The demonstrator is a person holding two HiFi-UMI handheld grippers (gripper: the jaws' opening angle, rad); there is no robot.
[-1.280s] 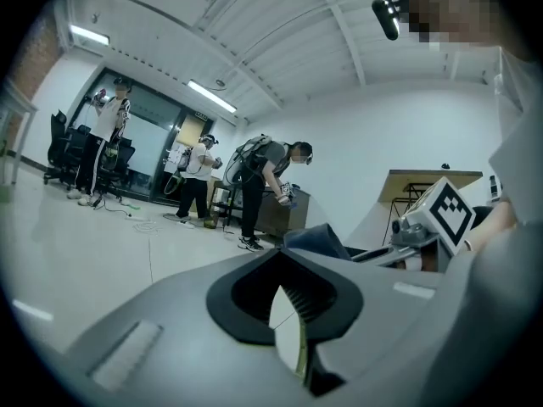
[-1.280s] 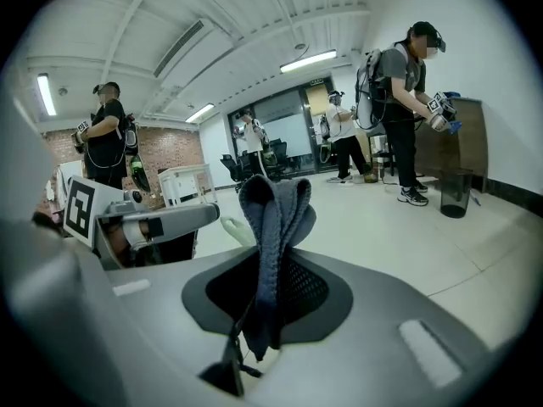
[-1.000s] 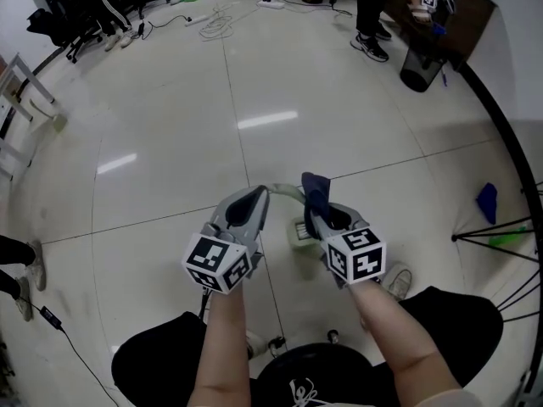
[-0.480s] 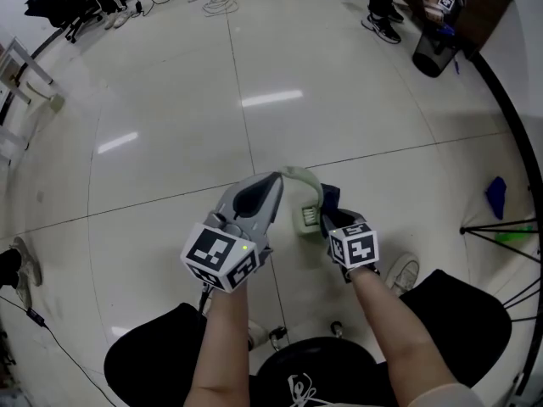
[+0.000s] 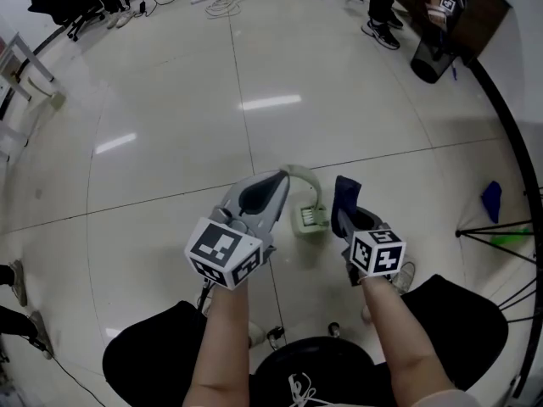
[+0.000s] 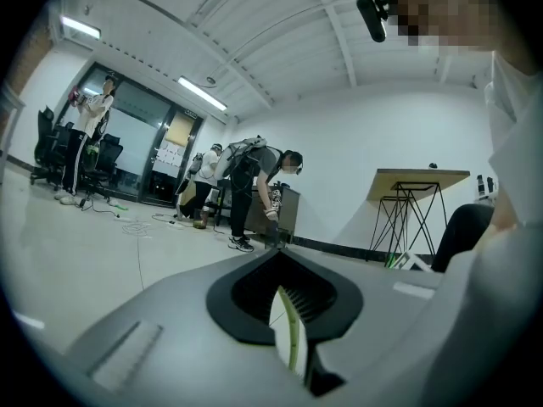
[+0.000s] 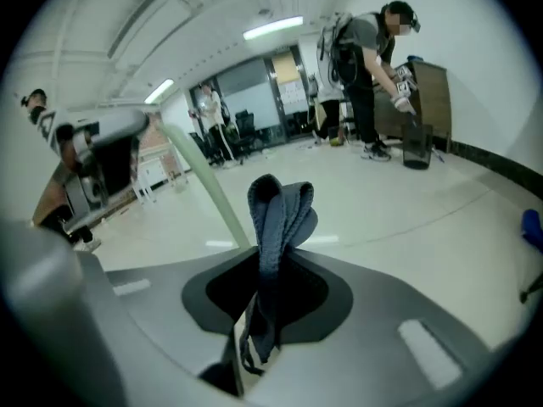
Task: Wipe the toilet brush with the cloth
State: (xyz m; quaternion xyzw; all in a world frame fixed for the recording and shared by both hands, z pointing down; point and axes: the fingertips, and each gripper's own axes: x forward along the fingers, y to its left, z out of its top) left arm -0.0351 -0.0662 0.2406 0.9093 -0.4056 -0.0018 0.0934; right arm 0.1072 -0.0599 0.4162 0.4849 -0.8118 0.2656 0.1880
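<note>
My left gripper (image 5: 273,185) is shut on the pale green handle of the toilet brush (image 5: 310,219). The handle arches up out of the jaws and bends down to the whitish brush head, which hangs over the floor between my two grippers. In the left gripper view a strip of the green handle (image 6: 290,333) shows pinched in the jaws. My right gripper (image 5: 346,214) is shut on a folded dark blue cloth (image 5: 344,192) that sticks up from the jaws. The cloth (image 7: 277,219) stands a little right of the brush handle (image 7: 202,183), apart from it.
A tiled floor (image 5: 170,125) lies all around. A black bin (image 5: 427,60) and a person's legs (image 5: 380,7) are at the far right. Cables (image 5: 222,5) trail at the back. A blue object (image 5: 490,200) and black stand legs (image 5: 501,227) lie at the right. A chair base (image 5: 305,346) is under me.
My right gripper has moved right with the cloth, away from the brush head. The left gripper still holds the brush in about the same place.
</note>
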